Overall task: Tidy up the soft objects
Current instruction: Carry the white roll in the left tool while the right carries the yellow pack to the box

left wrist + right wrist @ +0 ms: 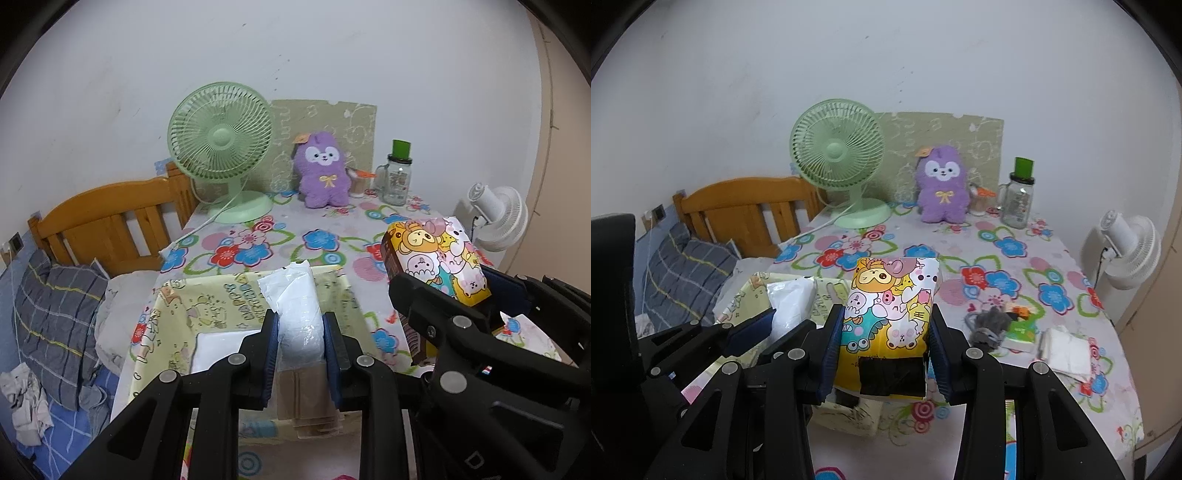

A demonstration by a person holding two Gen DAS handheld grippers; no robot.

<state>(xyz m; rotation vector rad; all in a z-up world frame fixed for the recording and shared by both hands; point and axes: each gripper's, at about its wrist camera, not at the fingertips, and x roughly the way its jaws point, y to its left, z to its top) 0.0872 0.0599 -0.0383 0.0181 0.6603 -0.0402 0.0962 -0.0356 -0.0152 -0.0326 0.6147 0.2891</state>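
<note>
The left gripper [300, 334] pinches a white plastic pack [295, 314] between its jaws, above the yellow box [207, 299]. The right gripper [886, 345] clamps a cartoon tissue pack [890, 310]. Both look light, squashy and slippery; mid-body holds suit them.

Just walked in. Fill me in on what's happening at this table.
A person is sorting soft packs with two handheld grippers. The left gripper is shut on a white plastic pack, held over the yellow storage box. The right gripper is shut on a cartoon-print pack just beside the box. A purple plush sits by the wall.
</note>
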